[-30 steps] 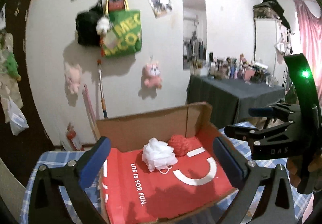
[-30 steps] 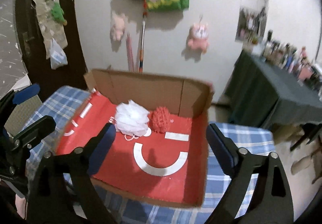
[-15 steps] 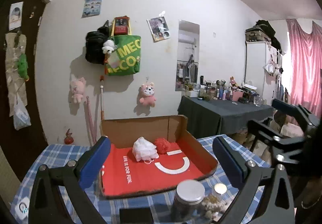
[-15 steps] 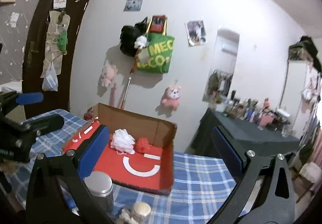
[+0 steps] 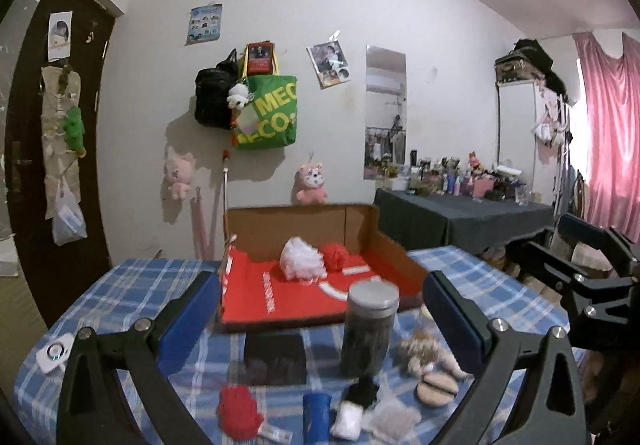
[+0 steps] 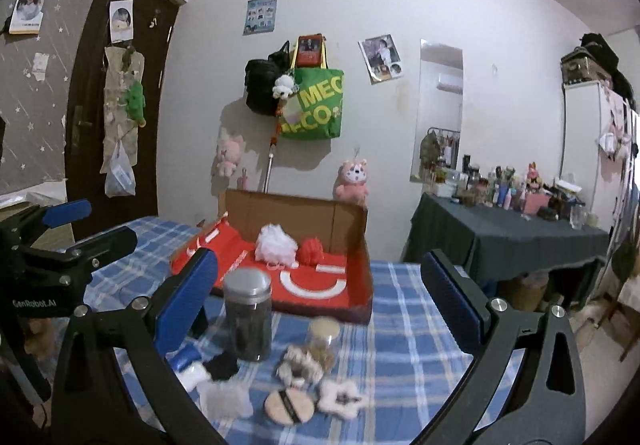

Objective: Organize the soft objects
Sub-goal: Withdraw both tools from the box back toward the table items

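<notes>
While both tools hang over the near edge of the blue plaid tablecloth, the left gripper and the right gripper stand spread wide, their ribbed blue pads gripping nothing.

Farther back sits a shallow cardboard box with a glossy red floor marked by white stripes and a curved white band. Inside it, near the back wall, a frilly white mesh pouf lies just beside a smaller red mesh pouf; whether they touch is unclear.

In front of the box stands an upright cylindrical jar of dark contents with a flat metal lid. A flat black rectangular pad lies left of it. Nearer the camera, blurred soft things are scattered on the cloth: a fuzzy red pompom, a blue cylinder, a black-and-white rolled piece, a round beige powder puff, a cream furry scrunchie and a small short jar with a pale lid.
</notes>
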Demonstrator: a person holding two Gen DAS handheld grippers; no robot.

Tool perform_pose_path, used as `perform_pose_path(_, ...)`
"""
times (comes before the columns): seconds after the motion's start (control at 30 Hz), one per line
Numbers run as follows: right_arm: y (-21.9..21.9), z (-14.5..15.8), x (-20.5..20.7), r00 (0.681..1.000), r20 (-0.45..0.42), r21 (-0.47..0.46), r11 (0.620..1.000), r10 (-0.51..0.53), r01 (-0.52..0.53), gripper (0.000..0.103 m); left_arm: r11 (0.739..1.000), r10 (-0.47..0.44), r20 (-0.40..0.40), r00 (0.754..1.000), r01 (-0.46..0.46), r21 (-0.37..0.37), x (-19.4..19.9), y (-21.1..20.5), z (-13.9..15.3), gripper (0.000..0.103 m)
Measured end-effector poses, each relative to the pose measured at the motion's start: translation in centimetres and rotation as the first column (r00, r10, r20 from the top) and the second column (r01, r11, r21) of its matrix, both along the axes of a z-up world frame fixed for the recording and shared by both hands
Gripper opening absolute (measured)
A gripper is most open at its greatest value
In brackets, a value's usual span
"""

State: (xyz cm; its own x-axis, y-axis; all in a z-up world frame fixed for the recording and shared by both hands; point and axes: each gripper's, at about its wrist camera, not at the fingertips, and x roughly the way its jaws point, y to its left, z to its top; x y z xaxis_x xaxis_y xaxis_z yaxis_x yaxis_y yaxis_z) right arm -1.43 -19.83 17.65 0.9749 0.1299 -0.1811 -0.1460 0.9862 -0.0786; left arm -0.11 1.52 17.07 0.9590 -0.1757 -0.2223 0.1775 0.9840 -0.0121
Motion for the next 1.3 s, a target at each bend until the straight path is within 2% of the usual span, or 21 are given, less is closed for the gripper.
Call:
perform_pose_path(0.17,-0.3,-3.4,-0.8,1.0,-0.02,0.036,0.999,-0.014,0.014,0.103,1.0,0.001,-0.024,1.0,0.0,0.016,-1.1,-0.3,-3.0,0.103)
perform_pose_path(0.4,-0.5,-7.7,-0.4,0.993,-0.119,0.084,0.996,0.0,0.01,0.103,0.999,-0.033,-0.1,0.994,0.032,-0.002,-0.9,-0.6,-6.4,0.103)
perform_pose_path(0.7,-0.1,-12.2,1.4,0.968,-0.251,0.069,0.997,-0.006,0.024,0.103,1.0,0.02,-0.175,0.984,-0.018,0.013,0.3,-0.1,-9.9,0.103)
perform_pose_path(1.03,0.0,-15.2,3.8,0.923,-0.384,0.104,0.994,0.025,0.016,0.103,0.997,0.079,-0.267,0.96,-0.078,0.015,2.5,1.9,-12.1,0.103)
perform_pose_path(1.3,0.4,-16.4,5.3,0.89,-0.451,0.129,0.992,0.065,-0.007,0.102,0.989,0.146,-0.314,0.938,-0.138,0.045,4.6,4.2,-12.7,0.103)
